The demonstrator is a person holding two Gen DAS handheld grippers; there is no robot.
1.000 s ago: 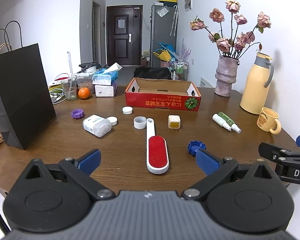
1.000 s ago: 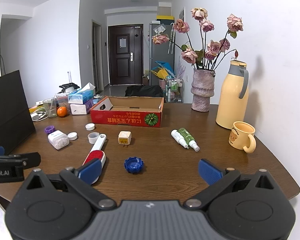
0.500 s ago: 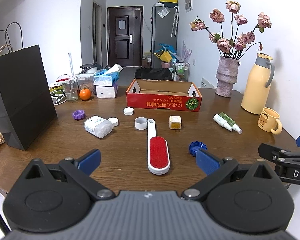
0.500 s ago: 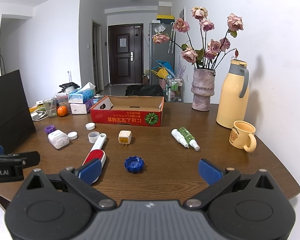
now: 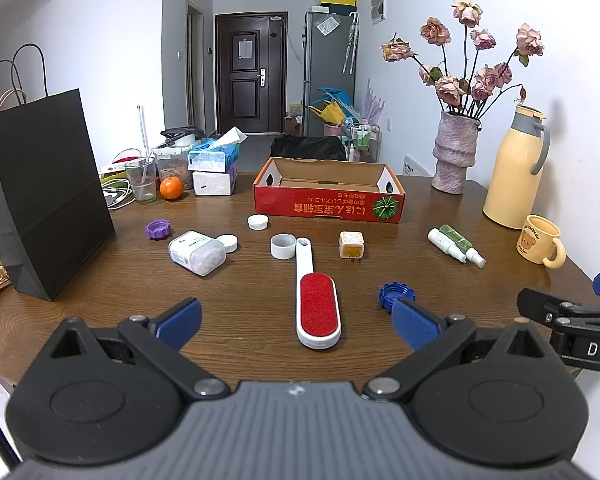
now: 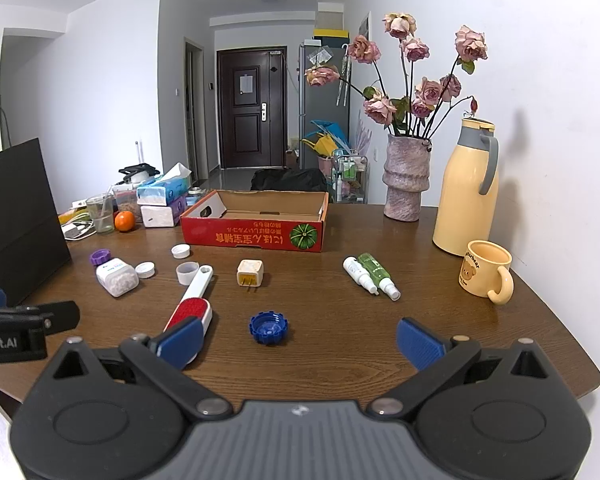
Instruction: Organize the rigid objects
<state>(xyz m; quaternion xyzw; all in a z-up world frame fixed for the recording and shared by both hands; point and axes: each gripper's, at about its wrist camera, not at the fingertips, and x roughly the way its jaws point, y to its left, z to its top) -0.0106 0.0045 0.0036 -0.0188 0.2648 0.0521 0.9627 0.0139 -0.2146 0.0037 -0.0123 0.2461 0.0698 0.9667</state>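
Left gripper (image 5: 296, 322): jaws spread wide, nothing between them, held above the near edge of the table (image 5: 236, 304). Right gripper (image 6: 300, 340): likewise spread and empty, at the same near edge.

Lint brush (image 5: 315, 296), white with a red pad, lies flat straight ahead of the left gripper, handle pointing toward the red cardboard box (image 5: 328, 200). Blue cap (image 6: 269, 327) sits just right of the brush head, between the right gripper's fingers in the right wrist view. White ring cap (image 5: 283, 245) touches or nearly touches the brush handle tip; cannot tell which. Plug adapter (image 5: 351, 244) lies right of the handle, apart from it. Two spray bottles (image 5: 454, 245), one white and one green, lie side by side further right. White container (image 5: 196, 251) lies on its side to the left, with a white lid (image 5: 227, 243) just beside it and a purple cap (image 5: 157, 229) beyond. Another white cap (image 5: 258, 222) sits near the box front. Box is open and looks empty.

Versus 1.0 s ago: left wrist view has crept slightly right and forward; objects sit a touch lower-left to the frame. Right wrist view almost unchanged. No object displaced on the table; both grippers equally wide as before.

Outer items: black paper bag (image 5: 40, 208) at left, yellow mug (image 5: 540, 240) at right.
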